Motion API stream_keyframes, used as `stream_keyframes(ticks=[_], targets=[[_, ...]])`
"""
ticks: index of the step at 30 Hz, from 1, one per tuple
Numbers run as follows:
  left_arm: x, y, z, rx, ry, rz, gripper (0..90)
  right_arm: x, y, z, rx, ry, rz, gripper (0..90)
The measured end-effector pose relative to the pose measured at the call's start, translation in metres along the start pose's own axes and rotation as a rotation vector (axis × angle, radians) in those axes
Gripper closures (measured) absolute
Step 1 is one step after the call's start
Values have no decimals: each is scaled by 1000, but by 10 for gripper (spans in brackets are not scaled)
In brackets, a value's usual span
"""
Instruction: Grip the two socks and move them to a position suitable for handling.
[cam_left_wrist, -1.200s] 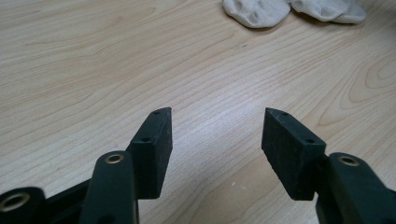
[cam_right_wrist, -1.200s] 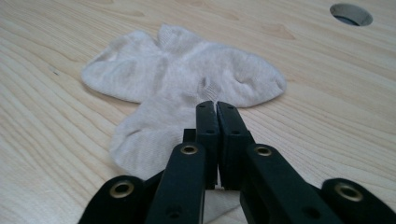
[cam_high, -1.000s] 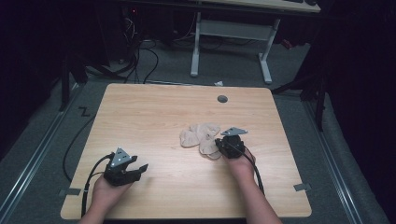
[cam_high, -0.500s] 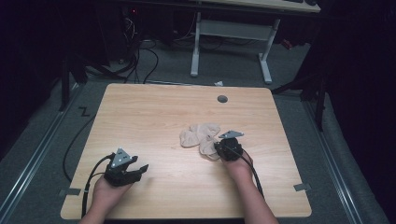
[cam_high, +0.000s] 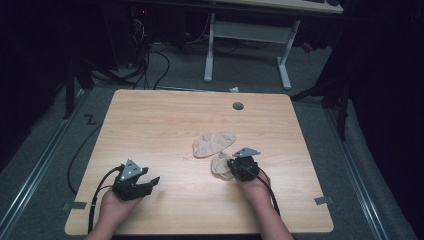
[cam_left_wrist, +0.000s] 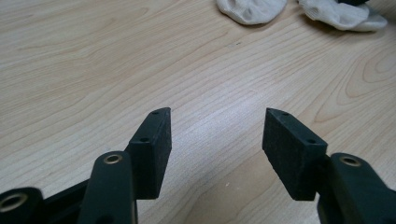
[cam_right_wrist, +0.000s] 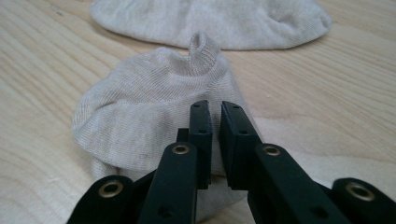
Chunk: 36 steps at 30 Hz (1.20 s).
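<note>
A small beige sock (cam_right_wrist: 154, 112) lies crumpled on the wooden table (cam_high: 165, 125), a bit right of the middle and toward the person's side. It is bunched up, and a little fold of cloth sticks up at its far end. In the high view this sock (cam_high: 220, 166) pokes out just to the left of the right gripper (cam_high: 243, 169).

The right gripper (cam_right_wrist: 215, 140) sits right on top of the sock. Its two black jaws stand very close together, with only a thin gap between them. Their tips sit low against the cloth, but I cannot tell if any cloth is pinched in the gap. The jaws have just been opening a little. The person's right hand (cam_high: 254, 186) holds this gripper from behind.

A second beige sock (cam_right_wrist: 210, 21) lies flat just past the first one, farther from the person. The two socks are very near each other, almost touching. In the high view this second sock (cam_high: 214, 143) is close to the middle of the table.

The left gripper (cam_left_wrist: 215, 140) is well apart from both socks, near the left front corner of the table. Its jaws are spread wide and there is just bare wood between them. The left hand (cam_high: 116, 207) holds it low over the table. In the left gripper view both socks lie far off at the top edge.

A small round grey hole (cam_high: 238, 106) is near the far edge of the table.
</note>
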<state>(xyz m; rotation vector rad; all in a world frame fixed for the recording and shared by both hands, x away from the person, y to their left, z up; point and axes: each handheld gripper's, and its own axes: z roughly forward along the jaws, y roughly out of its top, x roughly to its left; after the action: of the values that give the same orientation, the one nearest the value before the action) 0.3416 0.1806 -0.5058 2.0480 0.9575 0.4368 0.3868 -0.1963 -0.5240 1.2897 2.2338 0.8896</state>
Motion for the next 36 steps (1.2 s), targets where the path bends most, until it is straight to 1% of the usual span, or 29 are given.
stream_keyframes(ticks=[6,8,11,15,19,22,25,28,31,33,36], targets=[[-1,0,-1,-4,-8,2,429,9,-6,-7,-1,13,-15,842],[-3,1,-1,-5,-10,6,430,13,-8,-9,3,14,-33,858],[-5,1,-1,-5,-12,12,430,17,-11,-13,5,29,-51,862],[-7,2,-1,-8,-16,20,430,24,-16,-19,8,48,-61,862],[-7,2,-1,-9,-21,16,429,31,-21,-25,8,67,-75,862],[-7,3,-2,-12,-24,17,430,36,-25,-29,8,88,-71,861],[-7,3,-2,-14,-28,14,429,44,-28,-31,0,105,-90,861],[-8,3,0,-8,-33,16,429,50,-28,-32,0,108,-115,855],[-11,4,1,-9,-34,20,429,50,-27,-32,1,110,-125,847],[-11,4,1,-6,-36,25,429,49,-28,-32,3,119,-119,847],[-12,4,1,-6,-35,25,429,50,-28,-31,0,116,-127,846]])
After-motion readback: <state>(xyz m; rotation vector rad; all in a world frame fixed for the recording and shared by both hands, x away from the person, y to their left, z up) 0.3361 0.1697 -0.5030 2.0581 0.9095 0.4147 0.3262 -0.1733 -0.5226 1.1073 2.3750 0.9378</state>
